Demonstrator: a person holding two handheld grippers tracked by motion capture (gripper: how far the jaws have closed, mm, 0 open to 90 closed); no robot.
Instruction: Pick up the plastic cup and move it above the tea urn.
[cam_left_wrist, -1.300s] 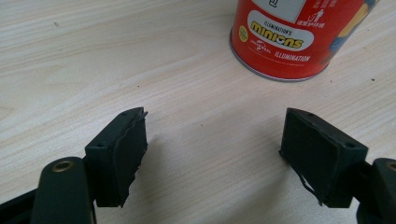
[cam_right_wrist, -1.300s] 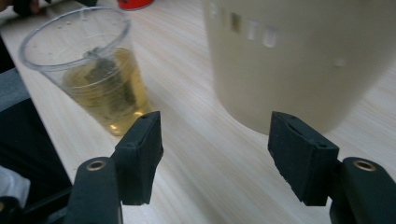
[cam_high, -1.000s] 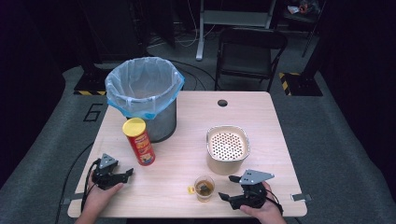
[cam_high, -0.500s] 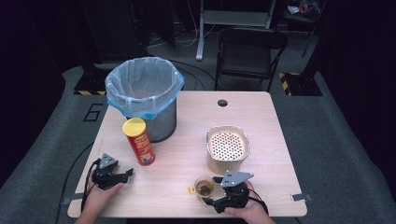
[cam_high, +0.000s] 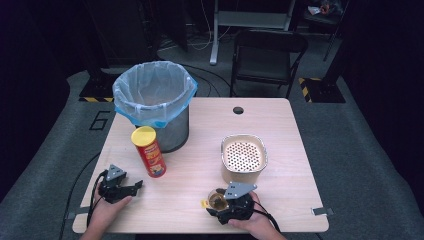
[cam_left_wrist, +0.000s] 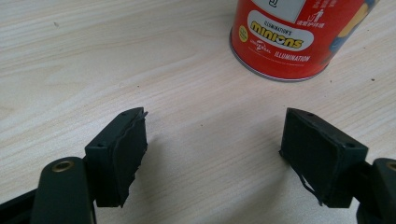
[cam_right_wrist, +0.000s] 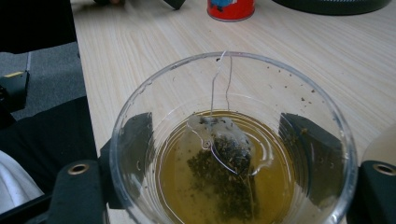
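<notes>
A clear cup (cam_high: 218, 200) of tea stands near the table's front edge, with a tea bag (cam_right_wrist: 224, 154) sunk in it and a yellow tag (cam_high: 204, 203) lying beside it. My right gripper (cam_high: 220, 204) straddles the cup. Its jaws have just been closing, and both pads (cam_right_wrist: 135, 144) sit against the cup's sides. At the front left my left gripper (cam_high: 134, 187) rests on the table, open, nothing between its pads (cam_left_wrist: 126, 149). It points at the red crisps can (cam_high: 148, 151) with a yellow lid, whose base (cam_left_wrist: 280, 42) stands just beyond the jaws.
A grey bin (cam_high: 155, 100) lined with a blue bag stands at the back left, right behind the can. A beige perforated container (cam_high: 243, 156) sits just beyond the cup. The wooden table (cam_high: 295, 130) has a cable hole (cam_high: 238, 110). A black chair (cam_high: 265, 55) stands behind it.
My right gripper has slid left along the front edge until its jaws stand around the tea cup. The left gripper has stayed where it was.
</notes>
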